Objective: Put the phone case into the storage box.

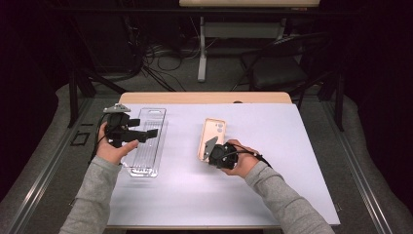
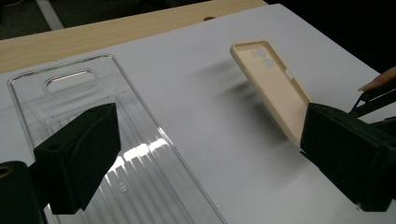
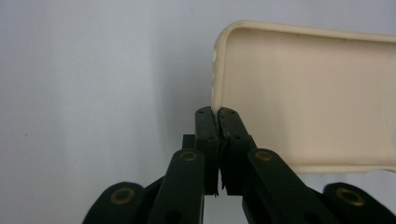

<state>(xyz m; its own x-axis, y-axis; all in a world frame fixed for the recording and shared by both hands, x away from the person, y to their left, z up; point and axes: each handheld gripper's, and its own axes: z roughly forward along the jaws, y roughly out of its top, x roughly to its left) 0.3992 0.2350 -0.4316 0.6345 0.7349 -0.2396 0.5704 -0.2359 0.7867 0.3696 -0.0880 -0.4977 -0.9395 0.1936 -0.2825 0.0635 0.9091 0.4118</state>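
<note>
A cream phone case [image 1: 213, 134] hangs tilted above the white mat, its camera end farthest from me. My right gripper [image 1: 210, 152] is shut on the case's near edge. In the right gripper view the two jaws meet at the rim of the case [image 3: 303, 93], where the right gripper [image 3: 217, 116] pinches it. A clear plastic case [image 1: 146, 146] lies flat on the mat at the left. My left gripper [image 1: 146, 129] hovers over it, open, with nothing between its jaws. In the left gripper view the left gripper [image 2: 210, 149] frames the clear case [image 2: 154, 154] and the cream case [image 2: 275, 88].
The white mat [image 1: 272, 185] covers most of a wooden table [image 1: 204, 97], whose bare far edge shows behind it. Beyond the table are a dark chair [image 1: 282, 68], a table leg and floor cables. Open mat lies near me and at the right.
</note>
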